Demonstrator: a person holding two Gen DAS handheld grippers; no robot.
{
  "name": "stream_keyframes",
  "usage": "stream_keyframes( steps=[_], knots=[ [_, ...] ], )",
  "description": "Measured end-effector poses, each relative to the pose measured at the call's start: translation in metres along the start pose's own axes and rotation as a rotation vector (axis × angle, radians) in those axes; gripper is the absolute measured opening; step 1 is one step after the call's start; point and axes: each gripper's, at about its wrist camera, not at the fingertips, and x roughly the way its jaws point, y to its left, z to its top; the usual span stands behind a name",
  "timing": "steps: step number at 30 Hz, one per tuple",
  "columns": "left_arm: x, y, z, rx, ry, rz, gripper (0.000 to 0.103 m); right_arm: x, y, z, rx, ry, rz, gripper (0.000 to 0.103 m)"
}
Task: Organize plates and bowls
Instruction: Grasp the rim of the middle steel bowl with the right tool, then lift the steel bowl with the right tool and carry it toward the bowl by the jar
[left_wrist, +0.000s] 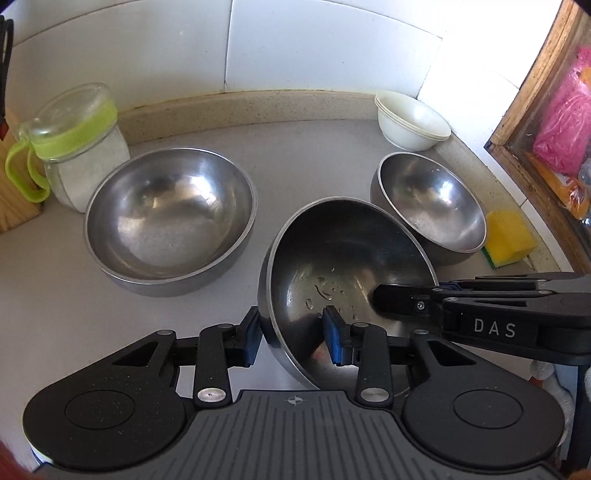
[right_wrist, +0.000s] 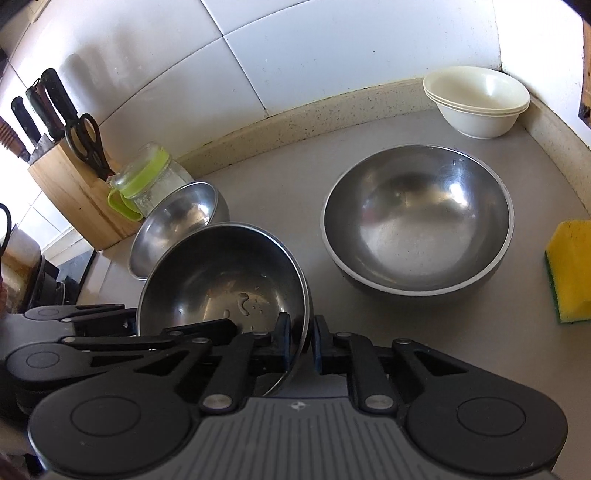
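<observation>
A wet steel bowl (left_wrist: 343, 266) is tilted above the counter, held by both grippers. My left gripper (left_wrist: 293, 339) straddles its near-left rim, one finger outside and one inside. My right gripper (right_wrist: 299, 341) straddles its right rim; it also shows in the left wrist view (left_wrist: 406, 304). The held bowl also shows in the right wrist view (right_wrist: 221, 277). A large steel bowl (left_wrist: 170, 218) stands left, and a second one (left_wrist: 432, 206) (right_wrist: 417, 218) stands right. Stacked white bowls (left_wrist: 410, 120) (right_wrist: 476, 99) sit in the back corner.
A glass jar with a green lid (left_wrist: 74, 144) (right_wrist: 147, 181) and a wooden knife block (right_wrist: 74, 184) stand at the left by the tiled wall. A yellow sponge (left_wrist: 508, 238) (right_wrist: 570, 269) lies at the right. A wooden window frame (left_wrist: 528, 122) borders the right side.
</observation>
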Motion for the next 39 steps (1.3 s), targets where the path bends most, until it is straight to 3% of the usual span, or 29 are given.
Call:
stream_keyframes(
  steps=[13,19,22,25,27,29,34,37,39],
  knots=[
    [-0.009,-0.003,0.000,0.008,-0.026,0.004,0.043,-0.015,0.006,0.000,-0.029,-0.026,0.001,0.014],
    [-0.006,-0.003,-0.004,0.013,-0.011,0.012,0.041,-0.009,0.001,-0.003,-0.001,-0.012,0.009,0.014],
    [-0.006,0.002,-0.003,-0.007,-0.013,0.006,0.046,-0.005,-0.003,-0.001,0.021,0.020,0.025,0.015],
    [-0.005,0.008,-0.002,-0.019,-0.017,0.023,0.050,-0.002,-0.005,0.000,0.038,0.017,0.033,0.021],
    [-0.004,0.014,-0.002,-0.047,-0.011,0.024,0.055,0.000,-0.007,0.002,0.064,0.024,0.039,0.033],
    [-0.005,0.019,-0.002,-0.067,-0.016,0.020,0.056,0.000,-0.009,0.003,0.079,0.020,0.059,0.037],
    [-0.005,0.021,0.003,-0.074,-0.029,0.017,0.059,0.005,-0.012,0.008,0.120,0.008,0.072,0.041],
    [-0.003,0.024,0.004,-0.089,-0.033,0.016,0.056,0.005,-0.016,0.007,0.128,0.003,0.074,0.041],
    [0.000,0.024,0.004,-0.082,-0.018,0.027,0.046,0.005,-0.014,0.007,0.103,-0.003,0.063,0.037]
  ],
)
